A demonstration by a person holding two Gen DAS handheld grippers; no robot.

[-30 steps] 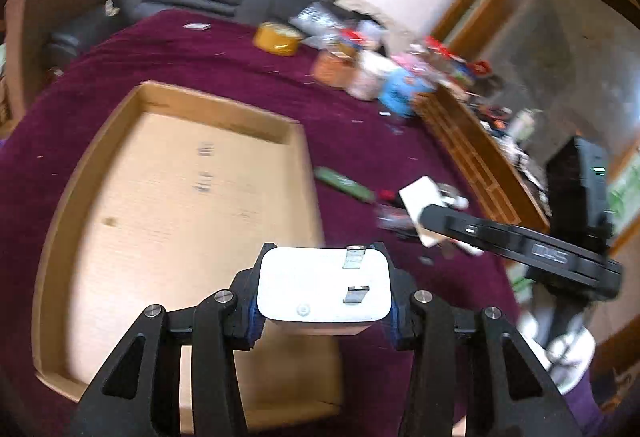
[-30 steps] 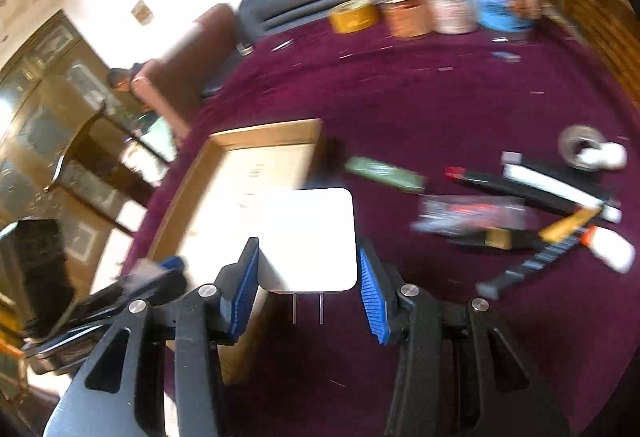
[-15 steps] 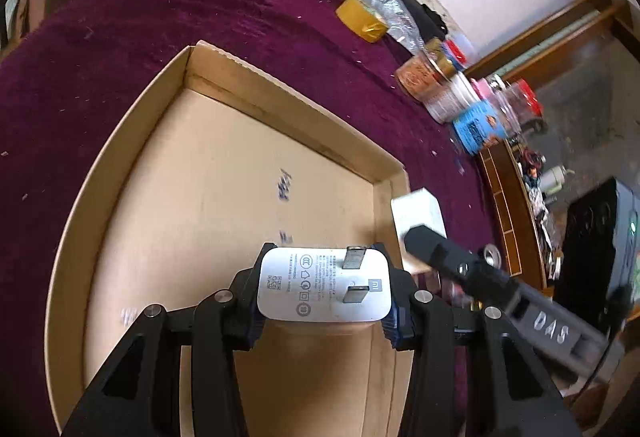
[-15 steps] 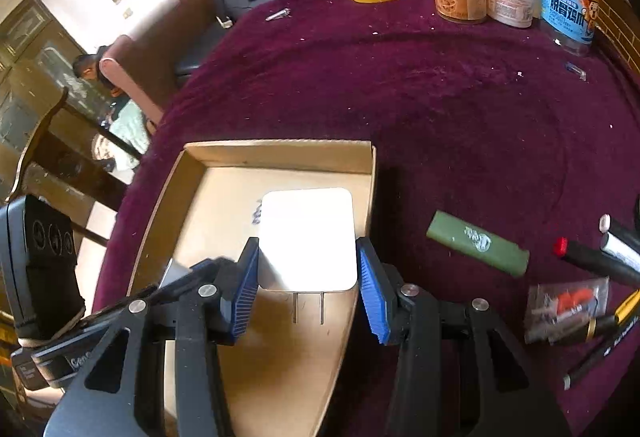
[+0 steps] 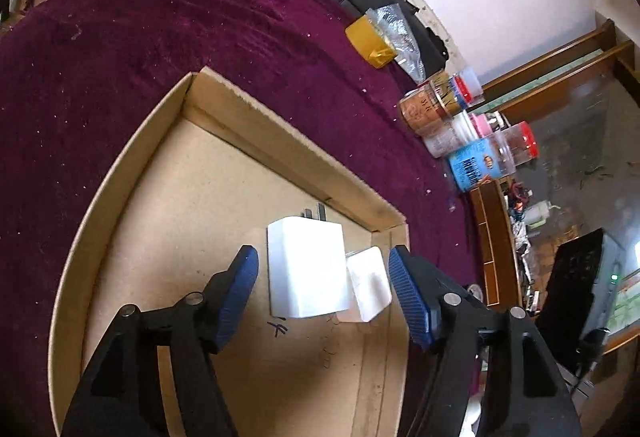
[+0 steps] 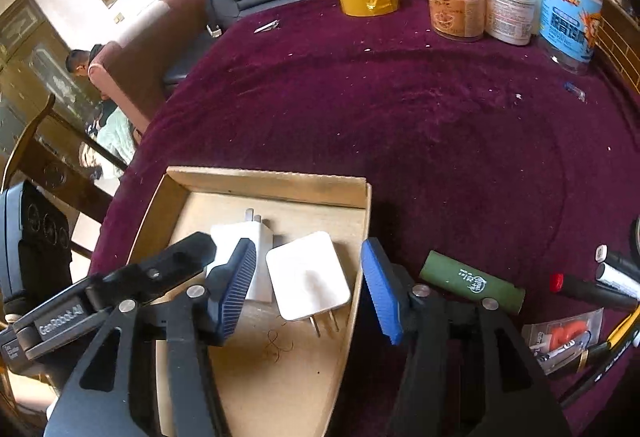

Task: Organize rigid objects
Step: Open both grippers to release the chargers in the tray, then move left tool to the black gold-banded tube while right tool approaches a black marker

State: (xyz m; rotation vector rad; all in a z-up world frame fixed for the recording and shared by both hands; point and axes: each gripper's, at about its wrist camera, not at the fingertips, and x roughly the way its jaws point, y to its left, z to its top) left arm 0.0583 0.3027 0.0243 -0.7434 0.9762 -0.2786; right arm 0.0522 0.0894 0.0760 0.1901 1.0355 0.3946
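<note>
Lighter [image 6: 472, 282], seemingly green, beside cardboard tray [image 6: 352, 277]: right-wrist view only.

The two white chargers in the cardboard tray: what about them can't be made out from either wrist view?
- Larger charger, right wrist view: its near part is hidden behind the left gripper and a blue pad.
- Smaller charger, left wrist view: its prongs are out of sight behind its body and the larger charger.
- Whether the chargers touch: they overlap in both views, so I cannot tell.
- Cardboard tray: near end is cut off by the frame edge.
</note>
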